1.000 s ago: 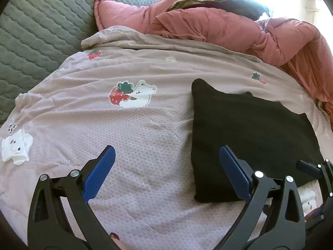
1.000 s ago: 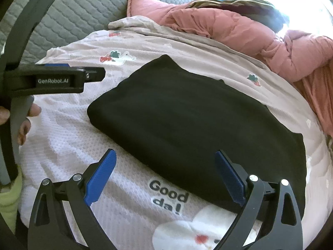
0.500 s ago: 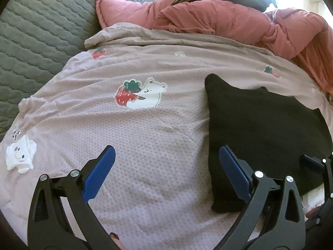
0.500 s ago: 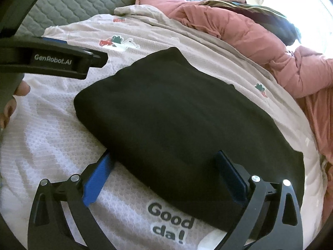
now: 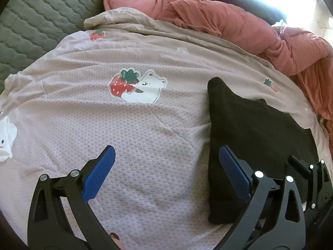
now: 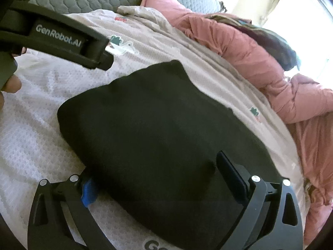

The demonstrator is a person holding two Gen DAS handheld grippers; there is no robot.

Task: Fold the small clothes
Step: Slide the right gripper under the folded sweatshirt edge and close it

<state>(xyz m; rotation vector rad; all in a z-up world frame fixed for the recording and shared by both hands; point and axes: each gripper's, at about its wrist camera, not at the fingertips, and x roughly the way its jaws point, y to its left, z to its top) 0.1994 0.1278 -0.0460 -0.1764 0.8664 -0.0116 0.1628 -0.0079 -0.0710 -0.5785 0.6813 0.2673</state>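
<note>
The black garment (image 6: pixel 158 129) lies flat on the pinkish bedspread (image 5: pixel 145 137), already doubled into a thick rectangle, on the side of the strawberry-and-bear print (image 5: pixel 137 87) away from the grey quilted headboard (image 5: pixel 41 16), with the salmon duvet (image 5: pixel 239 25) heaped beyond it.

My right gripper (image 6: pixel 154 179) has its fingers spread wide, and they straddle the garment's near edge. The left one's blue pad is half buried against the fold, while the right one rests on top of the cloth. Nothing is pinched yet. My left gripper (image 5: pixel 166 166) is also wide apart. Its right finger sits at the garment's left border, and its left finger hangs over bare bedspread.

It looks soft and limp to me, light, with some bulk from the layers (a knit, I would guess, though the black hides all texture). It won't slip, but it will sag and slide open if I lift it by a single layer. So I would take the whole stack at the near edge, one claw near each corner, clamp through every layer, and carry that edge over toward the duvet side, low and level. The mattress gives under pressure, so I should scoop under the fold rather than press down.
</note>
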